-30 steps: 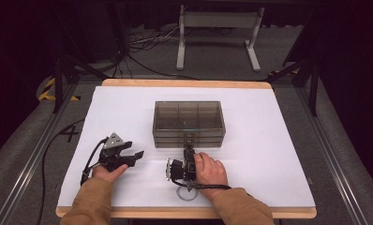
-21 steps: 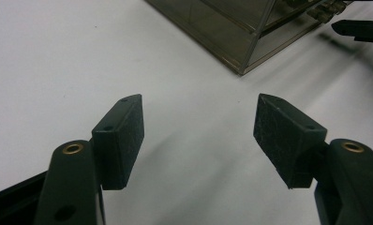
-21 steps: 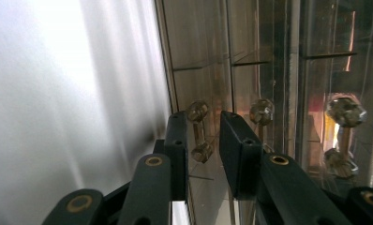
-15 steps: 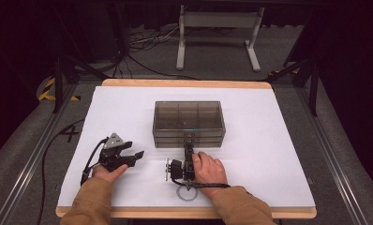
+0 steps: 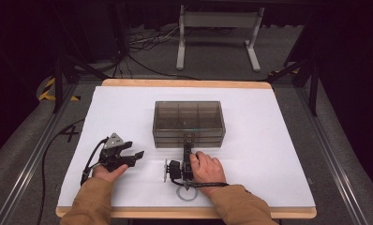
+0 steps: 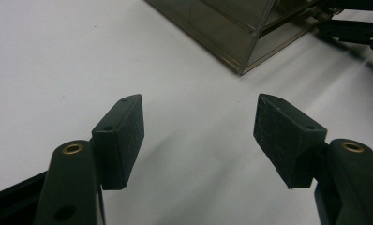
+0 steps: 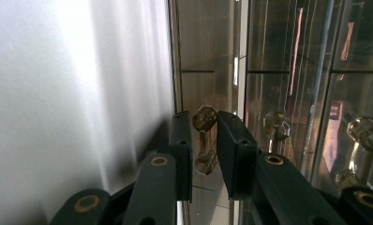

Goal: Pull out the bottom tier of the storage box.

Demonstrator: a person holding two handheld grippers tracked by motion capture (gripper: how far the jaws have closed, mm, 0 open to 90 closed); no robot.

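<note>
I see the box (image 5: 188, 123), a smoky clear drawer case, sitting mid-counter (image 5: 269, 154) on the white sheet; my right gripper (image 5: 188, 140) points straight at the box's near face, its tips at the front of the bottom drawers; in the right gripper view the gripper (image 7: 204, 140) is turned on its side, and a faceted clear knob (image 7: 204, 118) of the box sits between the two pads; the jaws are narrow and have just been closing, with small gaps showing on either side of the knob, so I cannot say they press it yet; two more knobs (image 7: 274, 124) stand further along the same face, clear of the jaws. The right hand (image 5: 205, 166) lies low on the counter just in front of the box, forearm running back to the near edge. My left gripper (image 5: 128, 156) rests in the left hand (image 5: 107, 171) to the left of the box and nearer me, well apart from it, angled toward the box's near left corner (image 6: 243, 70); its jaws stand wide with nothing but bare sheet between them (image 6: 198, 136). Open white sheet lies on every side of the box; the wooden edge of the counter shows beyond it and at the near side.
</note>
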